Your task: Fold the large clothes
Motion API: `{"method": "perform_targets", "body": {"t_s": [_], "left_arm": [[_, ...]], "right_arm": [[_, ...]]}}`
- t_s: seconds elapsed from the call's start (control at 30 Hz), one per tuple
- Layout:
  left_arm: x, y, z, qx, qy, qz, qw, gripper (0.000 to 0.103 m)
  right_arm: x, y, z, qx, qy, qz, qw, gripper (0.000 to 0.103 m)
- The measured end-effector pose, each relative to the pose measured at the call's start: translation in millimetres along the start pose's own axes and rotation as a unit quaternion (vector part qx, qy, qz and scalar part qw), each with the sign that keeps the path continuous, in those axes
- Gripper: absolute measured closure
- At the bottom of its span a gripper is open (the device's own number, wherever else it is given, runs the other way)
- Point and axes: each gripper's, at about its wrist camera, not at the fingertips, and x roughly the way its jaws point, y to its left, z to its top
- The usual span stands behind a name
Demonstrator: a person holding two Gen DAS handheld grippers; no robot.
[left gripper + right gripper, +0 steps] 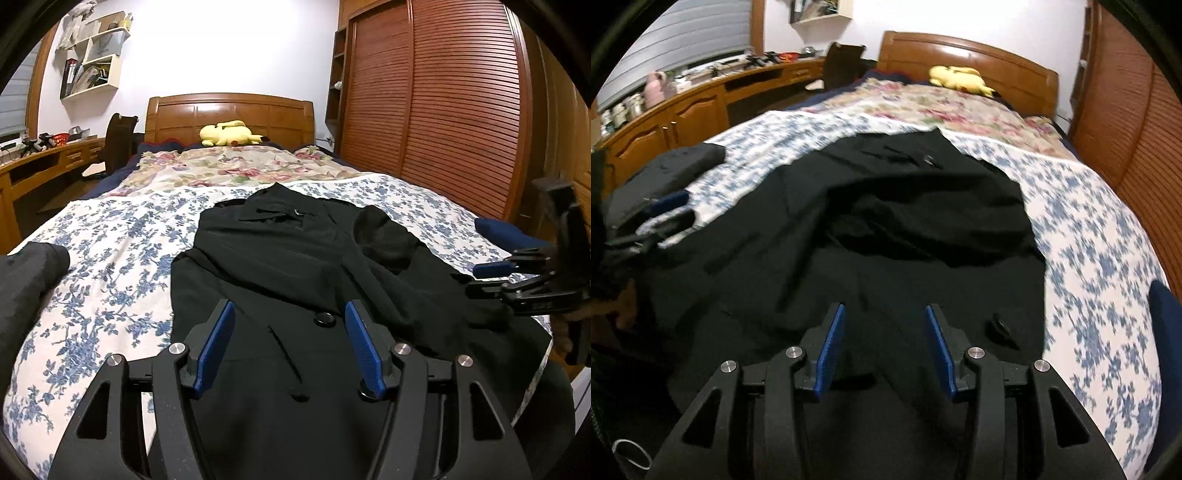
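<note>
A large black coat (295, 266) lies spread on the bed, collar toward the headboard, one sleeve folded across its right side. It also fills the middle of the right wrist view (849, 229). My left gripper (290, 314) is open and empty, just above the coat's lower front near a black button (325, 318). My right gripper (884, 314) is open and empty above the coat's lower part. The right gripper also shows at the right edge of the left wrist view (480, 278). The left gripper shows at the left of the right wrist view (676, 210).
The bed carries a blue-flowered sheet (110, 258) and a floral blanket (229, 166). A yellow plush toy (229, 133) lies by the wooden headboard (229, 114). A dark folded garment (26, 280) lies at the bed's left edge. A desk (37, 162) stands left, a slatted wardrobe (436, 110) right.
</note>
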Motion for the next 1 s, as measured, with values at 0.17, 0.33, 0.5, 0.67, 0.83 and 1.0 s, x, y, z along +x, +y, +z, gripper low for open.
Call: {"method": "perform_targets", "body": {"t_s": [0.17,0.33,0.5,0.67,0.83,1.0], "left_arm": [[0.8,-14.4,-4.2,0.011,0.008,-0.005,0.9999,0.04],[2.4,-28.4,-11.5,0.016,0.02,-0.009,0.9996,0.04],[5.3,-41.6,-17.9,0.022,0.035,-0.011,0.9991,0.04],[6.2,-58.5,-18.4,0.022,0.044,-0.018,0.9986,0.04],[7.3,-78.4,-18.0,0.026,0.051,-0.028,0.998,0.04],[15.4,-93.8,-20.4,0.018,0.07,-0.045,0.9964,0.04]], "right_arm": [[18.4,-20.6,-13.7,0.023,0.013,-0.029,0.999,0.057],[38.4,-36.2,-29.2,0.05,0.025,-0.027,0.998,0.057],[48.4,-43.2,-39.4,0.078,0.007,0.004,0.997,0.057],[52.4,-40.2,-47.5,0.074,-0.019,0.007,0.997,0.056],[54.6,-44.2,-49.5,0.078,-0.037,0.013,0.996,0.055],[47.7,-43.2,-62.7,0.074,-0.047,0.01,0.996,0.055]]}}
